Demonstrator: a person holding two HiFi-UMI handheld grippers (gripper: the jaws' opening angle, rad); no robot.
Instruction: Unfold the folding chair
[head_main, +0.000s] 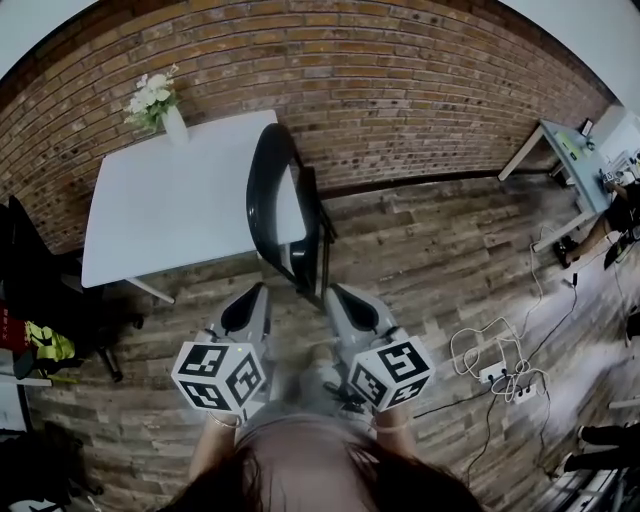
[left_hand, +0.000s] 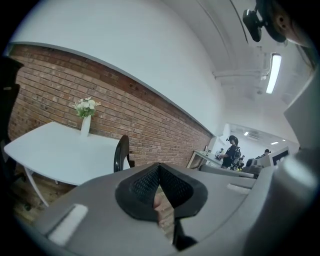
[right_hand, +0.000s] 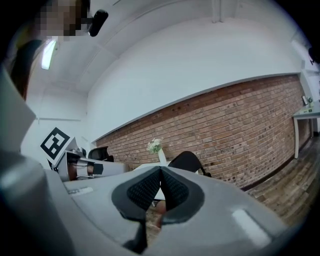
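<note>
Both closed, empty: left gripper (left_hand: 160, 170), right gripper (right_hand: 160, 172)

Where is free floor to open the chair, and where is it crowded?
Free: wooden floor right of the folding chair, up to the brick wall. The white table is bare except the flower vase. Crowded: cables and power strip lower right.

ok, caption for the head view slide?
Left gripper and right gripper, both shut and empty, point at a folded black chair beside a white table.

Folded black chair (head_main: 290, 215) beside table
</note>
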